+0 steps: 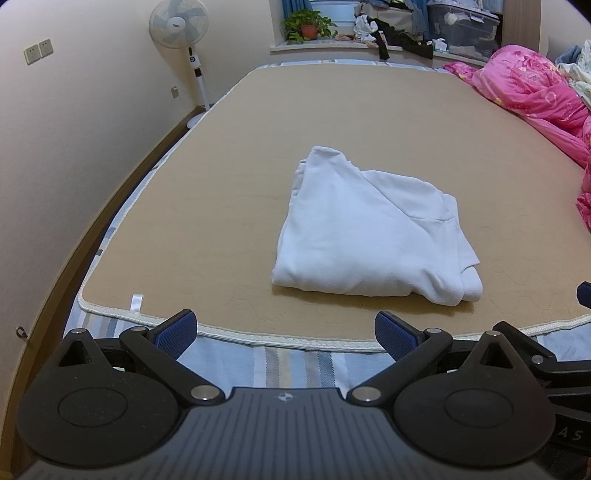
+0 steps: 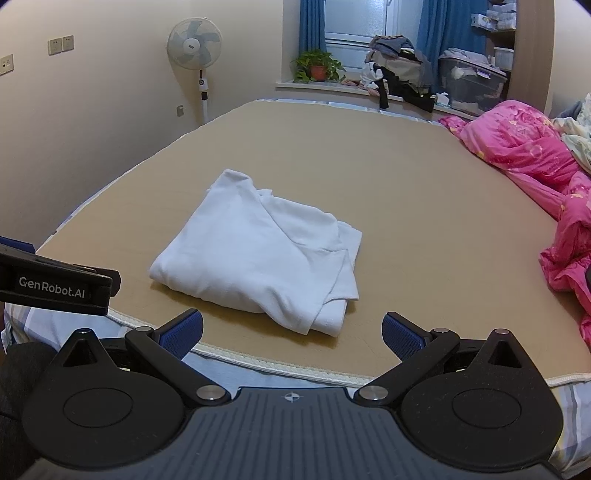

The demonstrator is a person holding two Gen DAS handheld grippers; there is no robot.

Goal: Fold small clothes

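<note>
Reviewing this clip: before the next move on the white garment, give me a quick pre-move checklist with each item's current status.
1. Left tongs open and empty: ok.
2. Right tongs open and empty: ok.
3. White folded cotton garment flat on tan quilted mat: ok.
4. Fold tidy: not ok, uneven layers stick out at the right edge.
5. Pink floral quilt apart from garment: ok.
6. Fold count complete: cannot tell.

One folded white garment (image 1: 373,236) lies on one tan mat (image 1: 236,177), with one pink quilt (image 1: 532,92), one standing fan (image 1: 179,24), one potted plant (image 1: 308,24), one clear storage bin (image 1: 463,26), two wall sockets (image 1: 38,51), and two hand-held grippers (image 1: 284,334) (image 2: 291,334).
</note>
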